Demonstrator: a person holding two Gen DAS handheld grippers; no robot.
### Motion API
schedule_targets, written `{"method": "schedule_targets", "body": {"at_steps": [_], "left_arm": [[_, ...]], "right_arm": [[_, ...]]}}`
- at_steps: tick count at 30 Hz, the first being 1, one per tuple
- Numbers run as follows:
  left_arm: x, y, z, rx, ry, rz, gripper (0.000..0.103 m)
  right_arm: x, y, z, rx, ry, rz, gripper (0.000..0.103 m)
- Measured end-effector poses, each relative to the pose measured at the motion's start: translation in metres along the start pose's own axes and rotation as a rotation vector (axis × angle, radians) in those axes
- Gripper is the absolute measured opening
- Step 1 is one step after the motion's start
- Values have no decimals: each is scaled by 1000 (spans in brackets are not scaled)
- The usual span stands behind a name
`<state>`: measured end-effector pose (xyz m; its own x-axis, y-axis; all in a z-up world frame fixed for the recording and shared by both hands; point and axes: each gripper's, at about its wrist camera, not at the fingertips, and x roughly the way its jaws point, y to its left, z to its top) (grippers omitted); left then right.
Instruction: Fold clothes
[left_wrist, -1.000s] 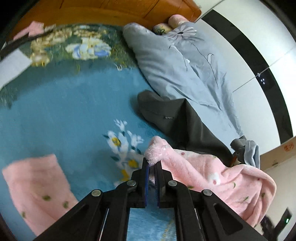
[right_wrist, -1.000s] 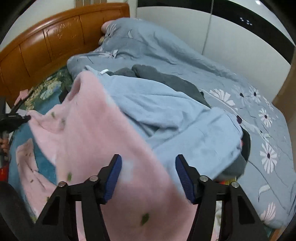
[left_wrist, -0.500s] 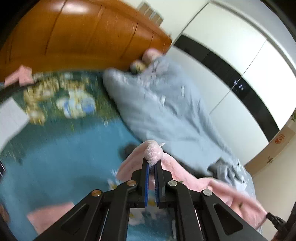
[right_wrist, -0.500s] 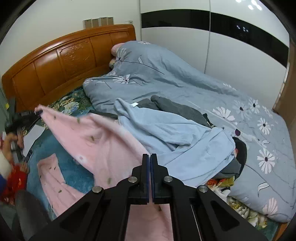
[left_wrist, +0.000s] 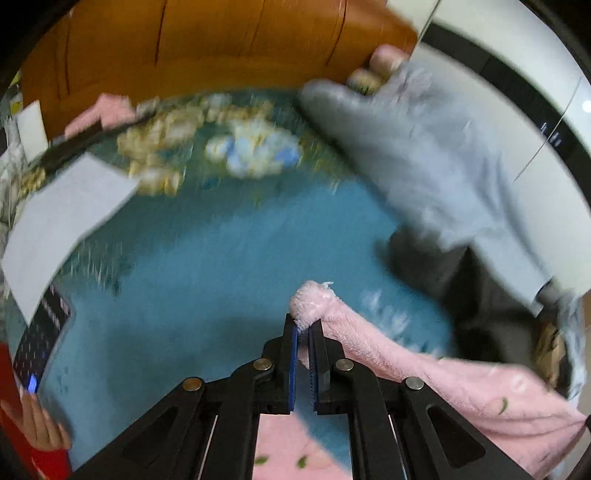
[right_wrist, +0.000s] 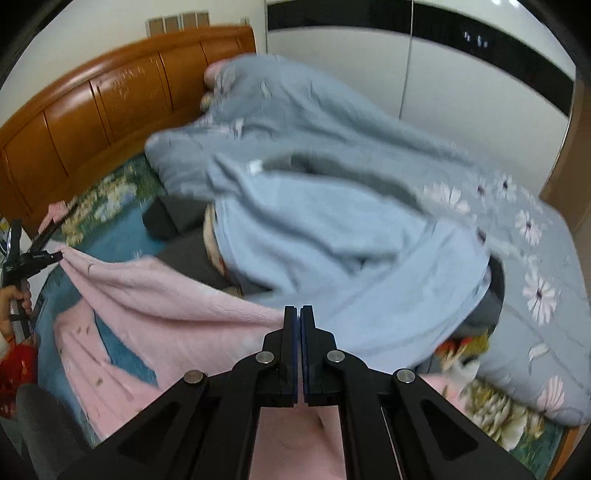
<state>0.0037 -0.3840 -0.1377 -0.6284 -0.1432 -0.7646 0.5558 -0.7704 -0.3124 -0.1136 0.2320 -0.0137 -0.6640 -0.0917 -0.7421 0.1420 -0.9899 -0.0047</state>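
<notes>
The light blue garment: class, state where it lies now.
In the right wrist view, the light blue garment lies heaped mid-bed, on dark grey clothing, right of the stretched pink garment, before the grey floral duvet.

The fuzzy pink fleece garment (right_wrist: 155, 295) stretches between the left gripper (left_wrist: 303, 332), at its left corner, and the right gripper (right_wrist: 298, 314), at its near edge, above the teal floral bedsheet (left_wrist: 207, 266). Behind it lies the light blue fleece garment (right_wrist: 332, 236), on the dark grey trousers (right_wrist: 184, 251). Further back lies the grey flowered quilt (right_wrist: 517, 206), against the carved wooden headboard (right_wrist: 110, 99).
</notes>
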Motion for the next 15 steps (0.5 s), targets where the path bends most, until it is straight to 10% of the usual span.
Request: {"method": "schedule_targets", "body": {"at_steps": [3, 9, 13, 15], "left_arm": [[-6, -3, 16, -3, -52, 11, 6], [45, 7, -3, -15, 195, 56, 10], [46, 14, -13, -59, 227, 44, 54], [36, 20, -16, -113, 211, 3, 58]], "right_arm": [[4, -8, 7, 35, -7, -12, 0], [27, -17, -19, 73, 57, -17, 0], [1, -49, -44, 166, 34, -61, 0], [-15, -71, -60, 237, 22, -89, 3]]}}
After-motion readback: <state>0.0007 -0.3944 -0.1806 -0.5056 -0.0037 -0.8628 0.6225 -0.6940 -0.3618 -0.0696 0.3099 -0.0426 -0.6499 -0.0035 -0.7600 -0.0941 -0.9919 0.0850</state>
